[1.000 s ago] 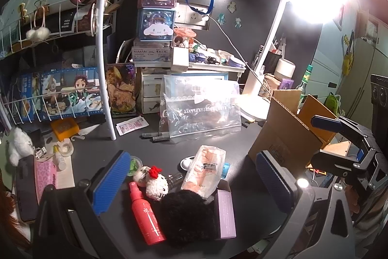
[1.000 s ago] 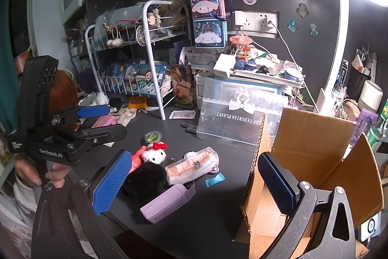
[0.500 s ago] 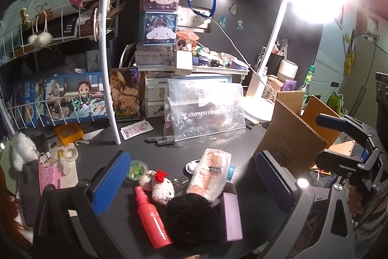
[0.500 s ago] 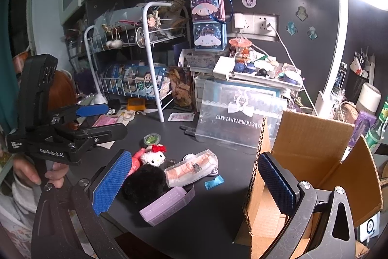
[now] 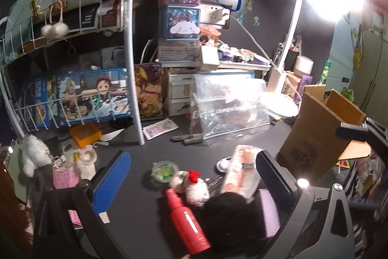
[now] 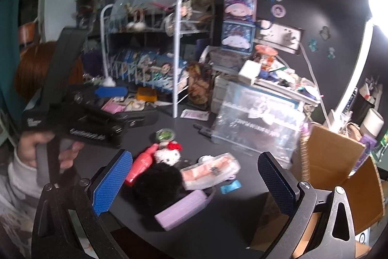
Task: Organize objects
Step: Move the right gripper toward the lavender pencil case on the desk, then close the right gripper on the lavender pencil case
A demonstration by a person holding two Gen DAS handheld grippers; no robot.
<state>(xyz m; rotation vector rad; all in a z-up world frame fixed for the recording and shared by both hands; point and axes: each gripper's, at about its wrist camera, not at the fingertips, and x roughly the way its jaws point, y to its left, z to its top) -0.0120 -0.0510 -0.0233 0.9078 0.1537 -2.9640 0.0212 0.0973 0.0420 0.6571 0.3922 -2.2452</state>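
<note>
Approach step: left gripper [image 5: 191, 182] and right gripper [image 6: 194, 182] both spread wide, empty, above the red spray bottle [image 5: 188, 222]. Next: lower, close, carry toward cardboard box [image 6: 337, 162].

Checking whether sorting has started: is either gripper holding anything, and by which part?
Nothing is held. The left gripper and right gripper both stand open above the pile with the red spray bottle and black fluffy pompom.
</note>
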